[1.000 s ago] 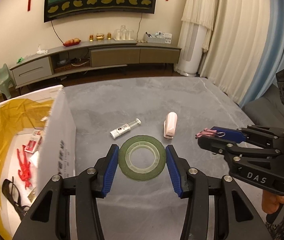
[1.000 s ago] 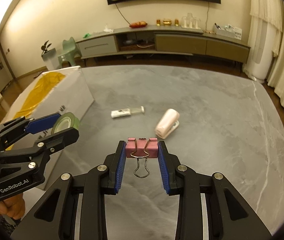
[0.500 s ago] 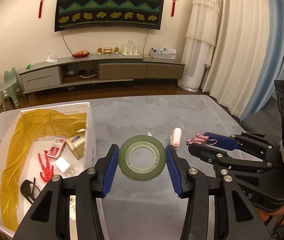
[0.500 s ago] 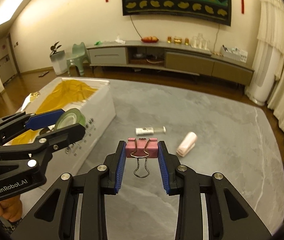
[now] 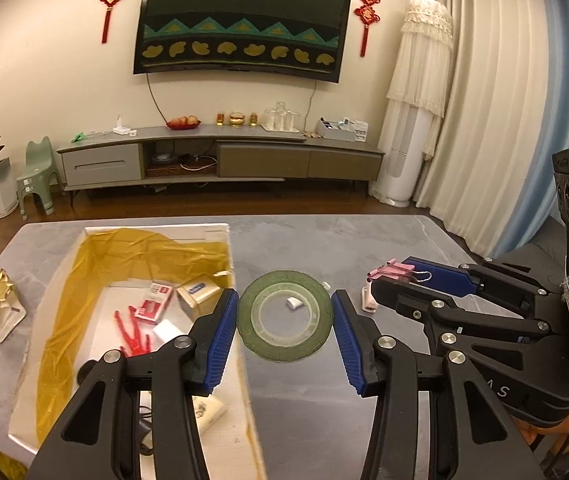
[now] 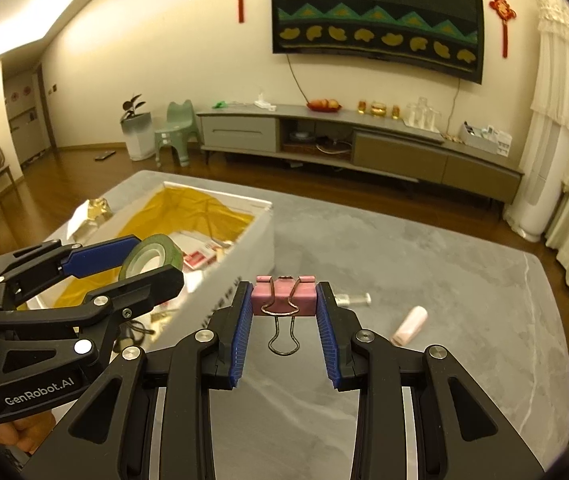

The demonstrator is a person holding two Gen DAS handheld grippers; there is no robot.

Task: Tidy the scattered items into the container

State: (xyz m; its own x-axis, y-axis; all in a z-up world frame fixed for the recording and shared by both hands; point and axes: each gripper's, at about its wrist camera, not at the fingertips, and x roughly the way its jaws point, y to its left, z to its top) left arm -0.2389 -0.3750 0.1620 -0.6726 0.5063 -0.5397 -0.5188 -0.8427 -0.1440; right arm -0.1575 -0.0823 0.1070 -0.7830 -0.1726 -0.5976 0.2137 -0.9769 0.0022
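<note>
Left hand-held gripper pinching the tape roll above the box wall, right hand-held gripper pinching the binder clip beside it; premature release would drop either onto the counter.

Left of the left gripper the box stood open-topped, its near wall just below that gripper and its floor cluttered. Right of it the right gripper crowded close. Ahead lay bare worktop.
</note>
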